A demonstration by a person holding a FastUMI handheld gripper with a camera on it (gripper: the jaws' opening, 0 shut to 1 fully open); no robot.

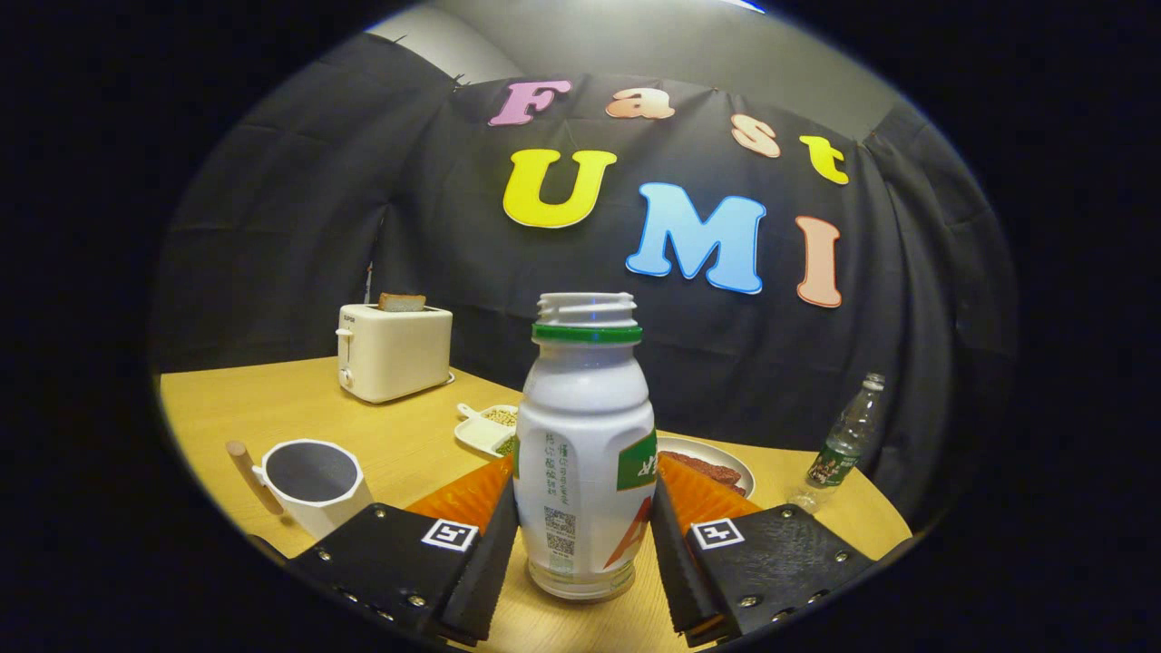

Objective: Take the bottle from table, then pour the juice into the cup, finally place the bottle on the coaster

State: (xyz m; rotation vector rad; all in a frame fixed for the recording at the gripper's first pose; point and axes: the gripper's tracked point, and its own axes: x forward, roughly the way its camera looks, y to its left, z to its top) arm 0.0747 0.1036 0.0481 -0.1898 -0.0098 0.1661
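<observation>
A white juice bottle (583,453) with a green neck ring and no cap stands upright on the wooden table (408,435), right between my fingers. My gripper (585,508) is shut on it: the left pad (494,553) and the right pad (669,553) both press against the bottle's lower sides. Its base looks to rest on the table. A white cup (313,485) with a wooden handle sits to the left, just beyond the left finger.
Behind the cup is a white toaster (393,349) with a bread slice in it. A white dish of beans (490,426) lies behind the bottle, a plate of brown food (717,462) to its right, and a clear plastic bottle (845,444) near the table's right edge.
</observation>
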